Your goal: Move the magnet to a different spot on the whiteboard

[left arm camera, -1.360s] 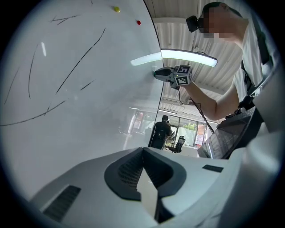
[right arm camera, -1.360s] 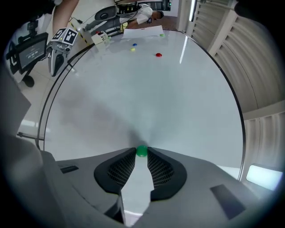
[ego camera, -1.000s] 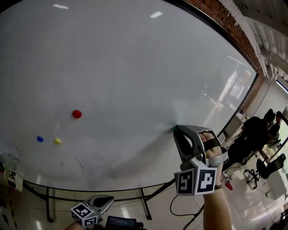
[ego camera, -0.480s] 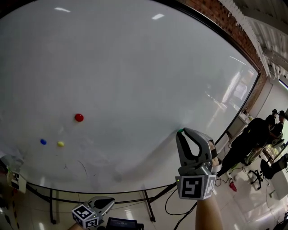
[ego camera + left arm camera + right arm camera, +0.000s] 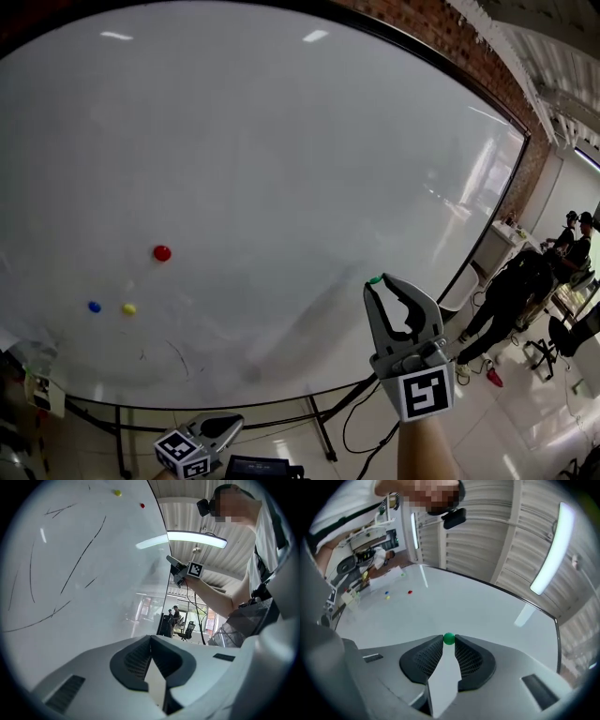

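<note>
The whiteboard [image 5: 281, 141] fills nearly all of your head view, a wide white face in a dark frame, standing on dark legs [image 5: 321, 429] below its bottom edge. Past the whiteboard's right edge, people [image 5: 514, 286] stand well apart from it on the shiny floor.

Your right gripper [image 5: 377, 285] is raised in front of the whiteboard's lower right part, its tips pointing at the board face. Its marker cube [image 5: 424, 394] sits at the end nearer to you, below the whiteboard's bottom edge. Your left gripper [image 5: 228, 427] hangs low, under the whiteboard's bottom edge and left of the right one, with its own marker cube [image 5: 181, 451] beside it.

The right tongs are clamped narrow on the green magnet [image 5: 449, 639]: it sits right at the very tips, pinched between the two dark ribbed pads [image 5: 426, 660]. In your head view it shows against the whiteboard's lower right area; you cannot tell from any view whether it touches the face. The left tongs are closed tip to tip with nothing between them.

Far across the whiteboard, in its lower left part, sit three more magnets: a red magnet [image 5: 162, 253] highest, and lower down a blue magnet [image 5: 94, 307] with a yellow magnet [image 5: 128, 308] near it on the right. Thin pen strokes [image 5: 172, 355] mark the whiteboard near its bottom edge, below those three.
</note>
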A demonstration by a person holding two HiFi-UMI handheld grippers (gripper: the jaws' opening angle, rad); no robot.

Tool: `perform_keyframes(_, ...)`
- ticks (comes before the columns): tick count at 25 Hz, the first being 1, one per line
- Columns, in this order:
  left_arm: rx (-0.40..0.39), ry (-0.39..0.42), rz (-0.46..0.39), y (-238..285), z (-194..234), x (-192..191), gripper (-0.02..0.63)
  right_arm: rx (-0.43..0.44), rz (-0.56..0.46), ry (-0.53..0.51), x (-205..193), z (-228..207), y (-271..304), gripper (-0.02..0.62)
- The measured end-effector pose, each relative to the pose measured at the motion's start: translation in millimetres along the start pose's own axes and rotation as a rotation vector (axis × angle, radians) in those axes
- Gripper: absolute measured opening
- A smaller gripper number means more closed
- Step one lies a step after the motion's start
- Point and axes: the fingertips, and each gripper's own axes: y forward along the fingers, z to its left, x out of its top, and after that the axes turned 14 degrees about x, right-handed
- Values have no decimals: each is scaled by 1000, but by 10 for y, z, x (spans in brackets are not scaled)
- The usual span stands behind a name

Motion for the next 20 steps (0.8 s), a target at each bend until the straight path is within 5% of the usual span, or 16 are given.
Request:
perform_keyframes(8,-59,11,3,-136,-13,-13,34,-52,-309,397,179,-35,-260,103)
perform_keyframes(20,-185,-1,56,-343,-31,-195,34,-32,-453,614,402,574,-667,103)
